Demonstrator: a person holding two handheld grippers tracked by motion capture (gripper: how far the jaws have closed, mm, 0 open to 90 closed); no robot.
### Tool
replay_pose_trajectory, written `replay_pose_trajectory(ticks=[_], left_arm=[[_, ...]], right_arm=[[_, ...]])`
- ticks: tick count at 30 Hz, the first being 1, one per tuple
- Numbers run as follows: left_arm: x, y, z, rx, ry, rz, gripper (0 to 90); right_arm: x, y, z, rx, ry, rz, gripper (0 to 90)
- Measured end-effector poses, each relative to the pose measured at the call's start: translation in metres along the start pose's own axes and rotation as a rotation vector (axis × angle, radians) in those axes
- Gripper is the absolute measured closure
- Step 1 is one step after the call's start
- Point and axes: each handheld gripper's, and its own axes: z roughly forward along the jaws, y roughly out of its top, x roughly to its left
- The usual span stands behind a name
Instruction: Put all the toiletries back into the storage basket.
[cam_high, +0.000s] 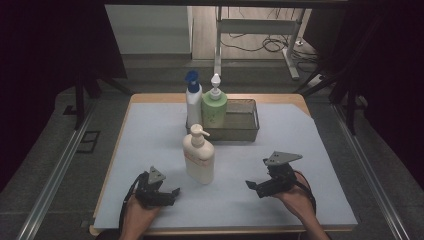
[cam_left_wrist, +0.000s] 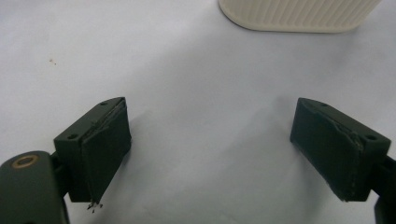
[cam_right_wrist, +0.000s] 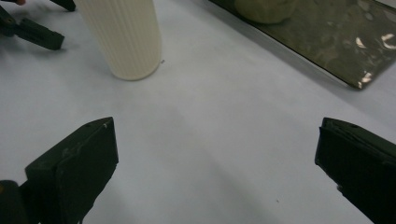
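A cream pump bottle (cam_high: 199, 156) stands upright on the pale sheet (cam_high: 150, 140) in the middle of the table; its ribbed base (cam_left_wrist: 299, 14) shows ahead of my left gripper, and its body (cam_right_wrist: 122, 35) to the upper left of my right one. My left gripper (cam_high: 167, 192) is held low at the front left, open and empty (cam_left_wrist: 210, 149). My right gripper (cam_high: 255, 186) is at the front right, open and empty (cam_right_wrist: 215, 163), pointing toward the bottle.
A dark metal tray (cam_high: 245, 131) sits behind the cream bottle, holding a green pump bottle (cam_high: 214, 109) and a white bottle with a blue cap (cam_high: 193, 100). The tray's wall (cam_right_wrist: 327, 42) lies ahead right of my right gripper. The table edge runs close to both hands.
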Motion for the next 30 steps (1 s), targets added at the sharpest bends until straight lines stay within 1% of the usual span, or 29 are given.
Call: replay_pose_trajectory(ticks=[3, 6, 14, 17, 20, 25, 28, 30], left_arm=[[0.0, 0.0, 0.0, 0.0, 0.001, 0.0, 12.0], [0.0, 0.0, 0.0, 0.0, 0.001, 0.0, 12.0], [0.0, 0.0, 0.0, 0.0, 0.001, 0.001, 12.1], [0.0, 0.0, 0.0, 0.0, 0.001, 0.001, 12.0], [0.0, 0.0, 0.0, 0.0, 0.001, 0.001, 12.1], [0.0, 0.0, 0.0, 0.0, 0.0, 0.001, 12.0], [0.0, 0.0, 0.0, -0.001, 0.0, 0.0, 12.0], [0.0, 0.0, 0.0, 0.0, 0.001, 0.0, 12.0]], right_arm=[[0.004, 0.006, 0.003, 0.001, 0.018, -0.006, 0.0], [0.008, 0.012, 0.007, 0.0, 0.025, -0.016, 0.0], [0.016, 0.024, 0.015, -0.01, 0.062, -0.016, 0.0], [0.02, 0.03, 0.018, -0.01, 0.086, -0.018, 0.0], [0.024, 0.037, 0.02, -0.026, 0.122, -0.01, 0.0], [0.032, 0.047, 0.024, -0.025, 0.123, -0.032, 0.0], [0.036, 0.051, 0.027, -0.029, 0.125, -0.018, 0.0], [0.039, 0.054, 0.029, -0.028, 0.12, -0.024, 0.0]])
